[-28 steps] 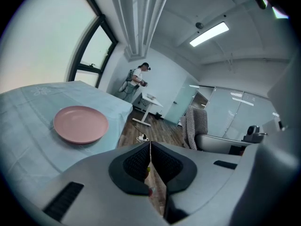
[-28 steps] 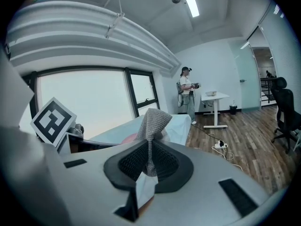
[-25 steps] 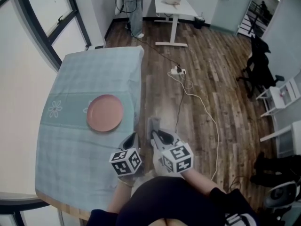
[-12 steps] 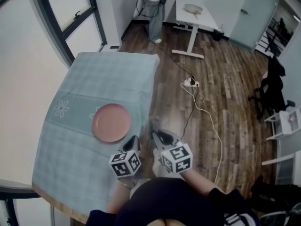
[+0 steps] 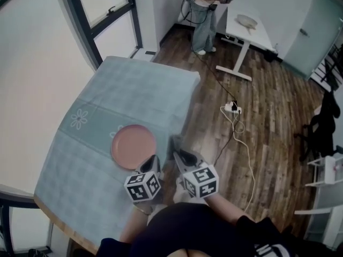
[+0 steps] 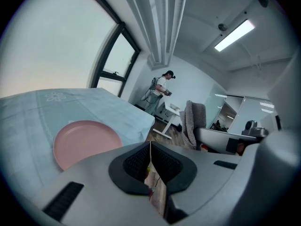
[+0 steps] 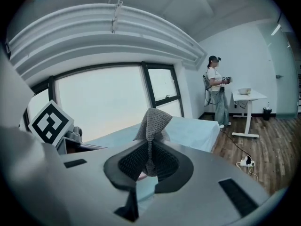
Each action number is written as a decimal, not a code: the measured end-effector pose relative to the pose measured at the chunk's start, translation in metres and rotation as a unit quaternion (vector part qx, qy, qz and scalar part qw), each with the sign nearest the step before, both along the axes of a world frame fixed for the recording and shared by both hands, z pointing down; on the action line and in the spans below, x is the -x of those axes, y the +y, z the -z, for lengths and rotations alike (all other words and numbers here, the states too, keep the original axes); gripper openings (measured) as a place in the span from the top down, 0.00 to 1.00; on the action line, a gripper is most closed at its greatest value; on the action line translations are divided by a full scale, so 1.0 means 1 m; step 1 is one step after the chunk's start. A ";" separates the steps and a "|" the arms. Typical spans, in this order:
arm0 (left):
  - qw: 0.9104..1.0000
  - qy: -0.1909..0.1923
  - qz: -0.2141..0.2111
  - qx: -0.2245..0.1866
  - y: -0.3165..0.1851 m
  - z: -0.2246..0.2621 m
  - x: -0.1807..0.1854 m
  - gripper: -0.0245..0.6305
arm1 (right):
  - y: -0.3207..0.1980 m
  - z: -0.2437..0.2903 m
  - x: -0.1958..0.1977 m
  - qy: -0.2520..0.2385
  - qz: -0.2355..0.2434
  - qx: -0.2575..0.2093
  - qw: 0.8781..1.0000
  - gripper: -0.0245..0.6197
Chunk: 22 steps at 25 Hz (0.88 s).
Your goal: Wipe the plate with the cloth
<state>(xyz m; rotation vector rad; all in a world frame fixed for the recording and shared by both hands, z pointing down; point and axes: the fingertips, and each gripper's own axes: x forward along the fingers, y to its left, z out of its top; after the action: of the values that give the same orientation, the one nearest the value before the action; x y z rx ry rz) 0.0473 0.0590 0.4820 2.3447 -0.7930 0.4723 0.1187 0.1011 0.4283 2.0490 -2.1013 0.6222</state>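
Observation:
A pink plate (image 5: 134,146) (image 6: 84,142) lies on the table's light blue tablecloth (image 5: 134,90), near its right edge. My left gripper (image 5: 153,160) (image 6: 150,147) hovers just right of the plate's near rim, its jaws shut with nothing between them. Close on its right, over the table's edge, my right gripper (image 5: 176,153) (image 7: 149,147) is shut on a grey knitted cloth (image 7: 153,121) (image 6: 194,121), which sticks up past the jaws. The left gripper's marker cube (image 7: 49,121) shows in the right gripper view.
The tablecloth hangs over the table's right edge (image 5: 181,116) above a wooden floor. A power strip with a white cable (image 5: 233,108) lies on the floor. At the far end, a person (image 5: 206,9) stands by a white desk (image 5: 249,28). Windows line the left wall.
The plate and table now lie nearer to both grippers than a second ago. Both grippers are still shut, the right one still holding the cloth.

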 end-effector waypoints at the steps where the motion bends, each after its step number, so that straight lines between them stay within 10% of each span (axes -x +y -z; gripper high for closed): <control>1: 1.000 0.000 0.007 0.000 -0.004 0.001 -0.002 0.93 | -0.005 0.000 -0.002 -0.001 0.007 0.001 1.000 0.91; 22: 0.986 -0.009 0.168 -0.001 -0.067 -0.012 -0.001 0.93 | -0.094 -0.015 -0.017 0.000 0.168 0.007 0.986 0.91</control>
<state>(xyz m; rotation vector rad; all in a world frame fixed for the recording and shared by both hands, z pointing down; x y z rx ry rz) 0.0480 -0.0077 0.4939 2.1501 -1.1710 0.3453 0.1357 0.0075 0.4433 1.6285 -2.3571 0.5798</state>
